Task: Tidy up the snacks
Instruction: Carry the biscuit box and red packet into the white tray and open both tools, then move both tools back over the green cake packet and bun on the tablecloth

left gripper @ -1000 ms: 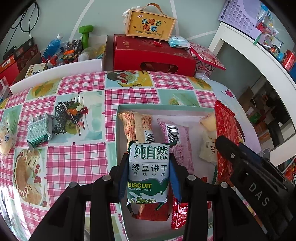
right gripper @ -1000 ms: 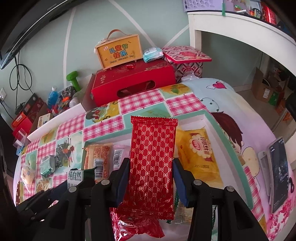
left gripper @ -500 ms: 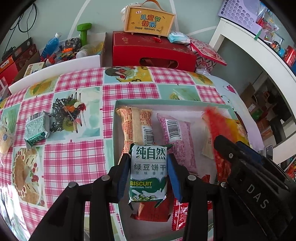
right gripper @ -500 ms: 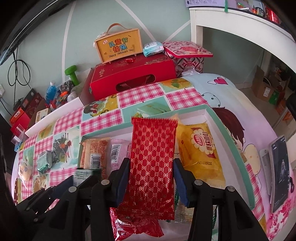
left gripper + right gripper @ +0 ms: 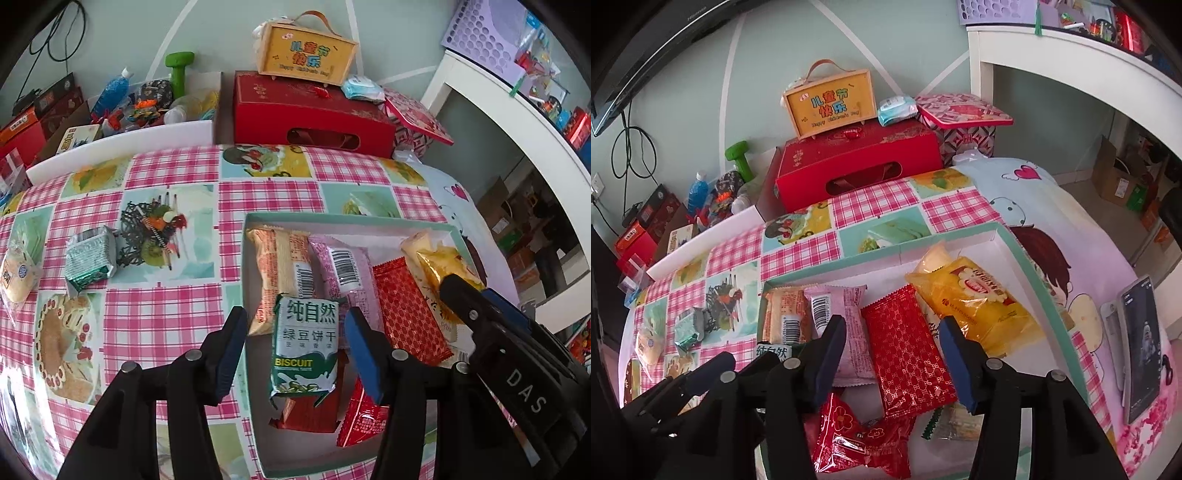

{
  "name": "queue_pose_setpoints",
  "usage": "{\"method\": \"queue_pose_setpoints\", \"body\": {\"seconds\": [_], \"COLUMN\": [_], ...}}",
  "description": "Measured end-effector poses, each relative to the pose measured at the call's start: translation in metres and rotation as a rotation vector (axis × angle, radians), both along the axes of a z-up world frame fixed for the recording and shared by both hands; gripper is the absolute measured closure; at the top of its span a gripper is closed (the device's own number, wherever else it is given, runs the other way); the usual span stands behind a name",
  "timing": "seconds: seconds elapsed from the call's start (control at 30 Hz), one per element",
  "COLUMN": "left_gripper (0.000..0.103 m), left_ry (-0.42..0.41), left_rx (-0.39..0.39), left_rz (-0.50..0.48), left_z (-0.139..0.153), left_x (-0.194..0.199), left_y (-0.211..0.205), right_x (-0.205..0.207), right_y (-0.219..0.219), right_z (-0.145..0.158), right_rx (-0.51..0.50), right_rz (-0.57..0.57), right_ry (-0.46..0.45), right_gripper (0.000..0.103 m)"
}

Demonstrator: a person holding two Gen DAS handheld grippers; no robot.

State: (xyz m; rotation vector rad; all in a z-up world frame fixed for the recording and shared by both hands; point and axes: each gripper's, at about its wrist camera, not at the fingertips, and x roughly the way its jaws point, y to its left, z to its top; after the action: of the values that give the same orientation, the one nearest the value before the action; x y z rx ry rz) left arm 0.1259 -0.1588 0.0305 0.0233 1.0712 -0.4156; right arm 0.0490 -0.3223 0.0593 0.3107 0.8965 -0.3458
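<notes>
Between the spread fingers of the left gripper [image 5: 295,347] lies the green biscuit pack [image 5: 306,347], clear of both pads and resting on other wrappers inside the tray [image 5: 325,218]; the fingers hold nothing. The right gripper [image 5: 892,360] is likewise wide open and empty, with the red patterned packet [image 5: 908,350] lying flat between and just beyond its fingers, touching neither. Both look light, and the crinkly film is likely slippery. The biscuit pack seems stiff enough to take a pinch across its long sides at mid-length, though its contents would probably crack under a hard squeeze. The flat red packet is thin and would likely bend, so its long edges are the place to grip. Just ahead of the left fingers sit the orange packet [image 5: 282,266] and the pink packet [image 5: 347,273]; ahead and to the right of the right fingers lies the soft-looking yellow bag [image 5: 975,299]. Well off to the left of the left fingers, outside the tray on the checked desk [image 5: 162,321], wait a small green pack [image 5: 90,258] and a pale round snack [image 5: 18,273], apparently not yet sorted.
</notes>
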Motion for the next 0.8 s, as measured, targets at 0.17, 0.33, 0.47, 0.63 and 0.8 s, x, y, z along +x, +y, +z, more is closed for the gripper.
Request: {"method": "queue_pose_setpoints", "body": {"seconds": [0.17,0.33,0.47,0.63,0.8], "left_gripper": [0.047,0.029,0.029,0.023,0.020], "left_ry": [-0.001,0.001,0.003,-0.009,-0.002], "left_rx": [0.000,0.017,0.055,0.094,0.102], "left_rz": [0.069,0.161,0.214,0.239,0.238], "left_z": [0.006,0.003,-0.003,-0.008,-0.012], "left_x": [0.008,0.019,0.026,0.029,0.030], "left_y": [0.018,0.041,0.056,0.064,0.066], "right_x": [-0.002,0.000,0.004,0.007,0.010], "right_y": [-0.002,-0.001,0.006,0.013,0.017], "right_z": [0.003,-0.008,-0.013,-0.016,-0.018], "right_rx": [-0.006,-0.005,-0.013,-0.007,-0.013], "right_rz": [-0.008,-0.006,0.013,0.029,0.045], "right_ry": [0.010,0.075,0.103,0.114,0.110], "right_gripper": [0.044,0.043,0.036,0.029,0.003]}}
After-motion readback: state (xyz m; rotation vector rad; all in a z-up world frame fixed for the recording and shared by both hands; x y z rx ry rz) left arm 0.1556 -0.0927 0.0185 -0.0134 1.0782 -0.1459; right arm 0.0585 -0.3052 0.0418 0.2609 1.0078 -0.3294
